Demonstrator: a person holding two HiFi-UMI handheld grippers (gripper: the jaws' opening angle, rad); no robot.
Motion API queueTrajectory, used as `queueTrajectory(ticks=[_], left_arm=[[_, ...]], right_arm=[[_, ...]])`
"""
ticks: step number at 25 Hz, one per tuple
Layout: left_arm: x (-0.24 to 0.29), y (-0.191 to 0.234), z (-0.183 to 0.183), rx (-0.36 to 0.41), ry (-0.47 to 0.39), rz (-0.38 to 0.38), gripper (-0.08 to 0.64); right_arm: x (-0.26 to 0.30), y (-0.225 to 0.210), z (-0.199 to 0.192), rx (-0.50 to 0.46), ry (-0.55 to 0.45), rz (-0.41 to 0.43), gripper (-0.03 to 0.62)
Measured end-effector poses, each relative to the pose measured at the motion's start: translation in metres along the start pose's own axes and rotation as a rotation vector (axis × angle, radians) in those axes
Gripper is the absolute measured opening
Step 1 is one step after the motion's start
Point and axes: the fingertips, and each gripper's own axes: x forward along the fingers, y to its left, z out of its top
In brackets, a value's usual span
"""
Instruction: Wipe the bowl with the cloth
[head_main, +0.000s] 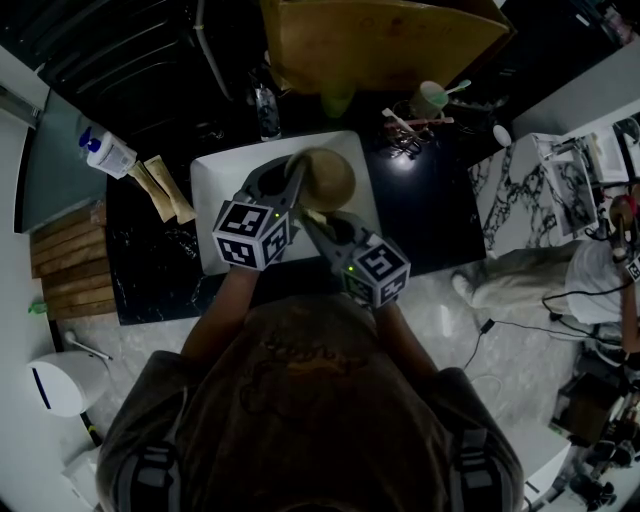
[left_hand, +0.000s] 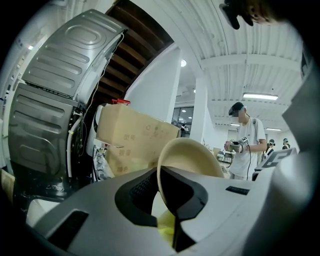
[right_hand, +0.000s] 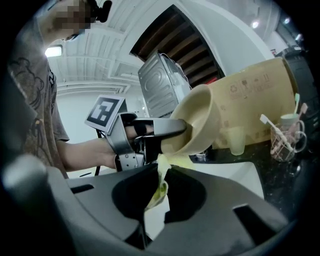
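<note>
So the left gripper (left_hand: 166, 202) is pinching the rim of the tan bowl (left_hand: 192, 156). A bit of yellow cloth (left_hand: 165, 225) peeks out just under the bowl, with a cardboard box (left_hand: 134, 132) behind it.

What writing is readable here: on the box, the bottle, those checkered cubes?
None can be read.
Cardboard box: faint print, too blurred.
Bottle: label too small.
Marker cubes: black-and-white squares only, no letters.
Papers: too small.
</note>
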Motion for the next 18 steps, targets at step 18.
queueTrajectory(ticks=[18], left_arm=[[-0.016,0.067,-0.029,0.019,0.062,0.177,0.020]], right_arm=[[-0.034,0.019,0.017,-0.023,-0.010,0.043,0.023]])
